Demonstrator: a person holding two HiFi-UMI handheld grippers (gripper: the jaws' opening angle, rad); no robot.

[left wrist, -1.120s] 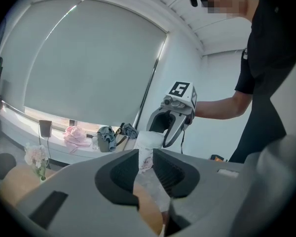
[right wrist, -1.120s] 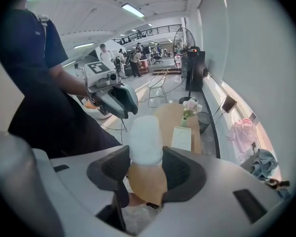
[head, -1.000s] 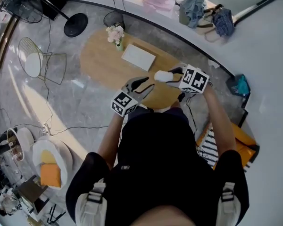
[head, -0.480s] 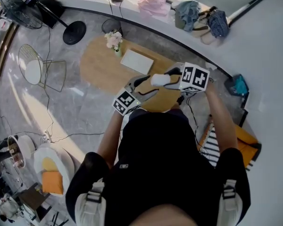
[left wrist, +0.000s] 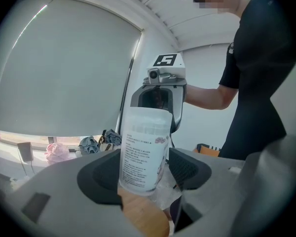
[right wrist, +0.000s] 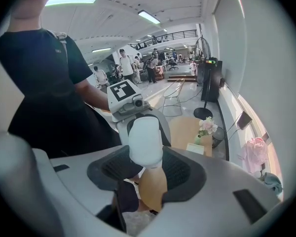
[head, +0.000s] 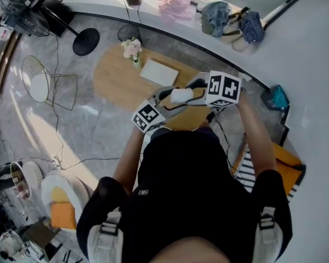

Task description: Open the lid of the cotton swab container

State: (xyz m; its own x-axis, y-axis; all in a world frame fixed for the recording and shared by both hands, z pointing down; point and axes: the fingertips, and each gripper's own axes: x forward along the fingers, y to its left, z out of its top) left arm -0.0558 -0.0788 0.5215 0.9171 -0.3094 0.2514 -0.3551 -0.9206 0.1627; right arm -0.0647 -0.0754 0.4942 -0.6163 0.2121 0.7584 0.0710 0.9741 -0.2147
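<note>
Head view: the cotton swab container (head: 181,95) is held in the air above the near edge of the wooden counter (head: 115,75), lying between the left gripper (head: 172,99) and the right gripper (head: 196,90), which face each other from either end. Left gripper view: the jaws have just been opening and now stand at their widest. The labelled cylinder of the container sits between them, with the ribbed pads (left wrist: 187,169) not pressing on its wall, so this gripper has hold of nothing. Right gripper view: the jaws are partly closed on the container's white end, the pads (right wrist: 180,169) bearing on both sides, so this gripper alone carries it. Which end bears the lid cannot be told from these views. Handling, as a judgement: the container is probably light, with thin, smooth plastic walls that are stiff enough to clamp yet may slip or flex under a hard squeeze. One gripper should hold the body across its middle, and the other should take the lid at its rim.
</note>
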